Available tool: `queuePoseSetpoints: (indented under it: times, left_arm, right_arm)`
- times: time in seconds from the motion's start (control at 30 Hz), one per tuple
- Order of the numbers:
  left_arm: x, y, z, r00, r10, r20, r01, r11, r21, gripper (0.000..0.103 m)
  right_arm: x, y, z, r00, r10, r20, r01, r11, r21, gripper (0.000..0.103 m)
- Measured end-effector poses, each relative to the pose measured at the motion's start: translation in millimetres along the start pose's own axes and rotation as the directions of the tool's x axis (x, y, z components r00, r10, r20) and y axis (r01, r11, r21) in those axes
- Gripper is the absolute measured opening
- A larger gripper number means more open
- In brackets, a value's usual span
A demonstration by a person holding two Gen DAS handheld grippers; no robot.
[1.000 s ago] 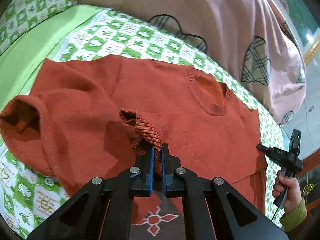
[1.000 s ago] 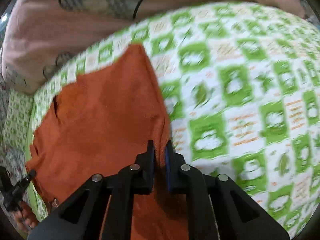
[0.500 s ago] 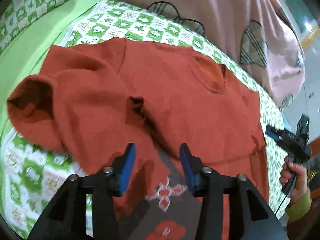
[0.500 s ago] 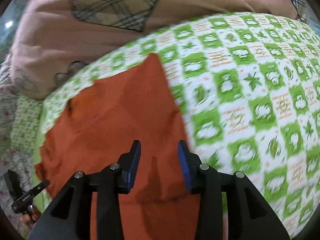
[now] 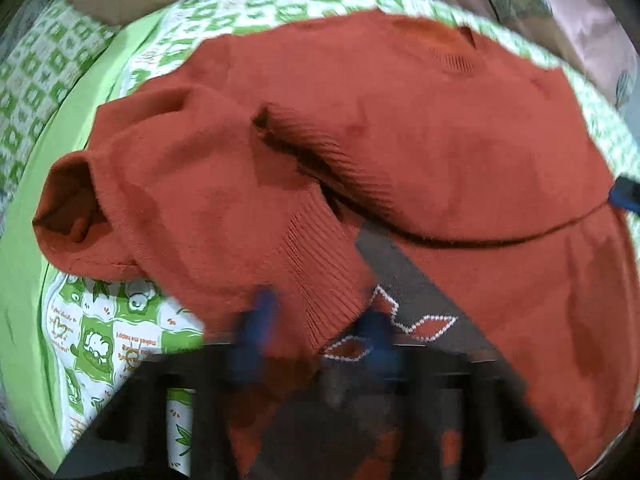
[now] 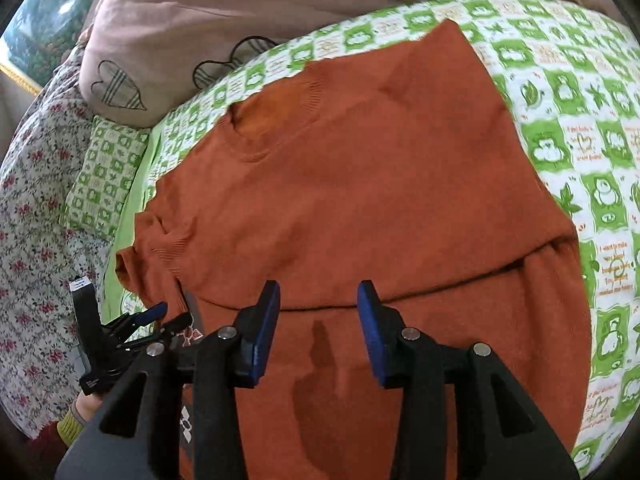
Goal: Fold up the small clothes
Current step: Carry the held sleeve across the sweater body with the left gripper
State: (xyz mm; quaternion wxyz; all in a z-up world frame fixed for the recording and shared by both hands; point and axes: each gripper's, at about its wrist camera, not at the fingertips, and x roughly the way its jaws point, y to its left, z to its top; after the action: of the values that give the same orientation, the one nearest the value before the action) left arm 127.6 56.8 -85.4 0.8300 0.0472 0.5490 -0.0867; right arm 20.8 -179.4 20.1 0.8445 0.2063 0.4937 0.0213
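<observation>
A rust-orange knit sweater [image 5: 420, 128] lies on the green-and-white patterned bedsheet [image 5: 100, 340], neck away from me. Its left sleeve is folded across the body, ribbed cuff [image 5: 320, 160] on top. A dark patterned patch [image 5: 404, 312] shows near the hem. My left gripper [image 5: 316, 324] is open and blurred, just above the lower hem, holding nothing. In the right wrist view the sweater [image 6: 360, 184] lies with its right side folded inward. My right gripper [image 6: 318, 320] is open over the lower part, empty. The left gripper [image 6: 156, 320] shows at the sweater's left edge.
A pink quilt with plaid heart shapes [image 6: 224, 28] is piled along the far side of the bed. A floral cloth [image 6: 36, 208] lies to the left. A plain green strip of sheet [image 5: 24, 280] runs along the left edge.
Both grippers opened and let go of the sweater: the left dropped the sleeve cuff on the body, the right released the side edge. Both have since pulled back toward the hem.
</observation>
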Motion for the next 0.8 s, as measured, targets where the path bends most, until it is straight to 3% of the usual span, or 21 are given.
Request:
queuePoseSetpoints:
  times: [0.03, 0.13, 0.23, 0.3, 0.37, 0.43, 0.57, 0.8]
  left_arm:
    - [-3.4, 9.2, 0.0, 0.999, -0.032, 0.002, 0.032, 0.999, -0.037, 0.006]
    - [-26.7, 40.6, -2.0, 0.994, -0.091, 0.066, 0.100, 0.984, -0.148, 0.004]
    - [-57.8, 58.6, 1.4, 0.984, -0.115, 0.139, 0.141, 0.971, -0.195, 0.004]
    - [-86.8, 66.4, 8.2, 0.969, -0.133, 0.207, 0.177, 0.961, -0.210, 0.004]
    - [-115.5, 67.4, 22.1, 0.941, -0.183, 0.283, 0.248, 0.945, -0.214, 0.004]
    - [-135.7, 55.9, 39.3, 0.915, -0.231, 0.332, 0.303, 0.935, -0.183, 0.003]
    - [-142.0, 13.7, 67.0, 0.874, -0.337, 0.351, 0.391, 0.916, -0.094, 0.003]
    - [-78.7, -94.1, 103.0, 0.839, -0.492, 0.233, 0.501, 0.865, 0.026, 0.004]
  right_arm:
    - [-0.1, 2.3, -0.1, 1.000, 0.005, 0.002, -0.005, 1.000, -0.007, 0.041]
    - [2.8, 8.4, -0.4, 1.000, 0.024, 0.001, -0.024, 0.999, -0.026, 0.041]
    - [8.9, 11.4, 1.4, 0.999, 0.040, -0.005, -0.041, 0.999, -0.023, 0.041]
    - [11.8, 13.3, 1.9, 0.999, 0.045, -0.008, -0.045, 0.999, -0.029, 0.041]
    - [13.9, 13.8, 2.0, 0.999, 0.052, -0.010, -0.053, 0.998, -0.030, 0.041]
    - [15.4, 13.6, 2.5, 0.998, 0.058, -0.010, -0.058, 0.998, -0.029, 0.041]
    - [12.8, 9.1, 3.2, 0.998, 0.061, 0.003, -0.061, 0.998, -0.018, 0.041]
    - [-7.9, -17.3, 4.7, 0.998, 0.029, 0.051, -0.031, 0.999, 0.032, 0.042]
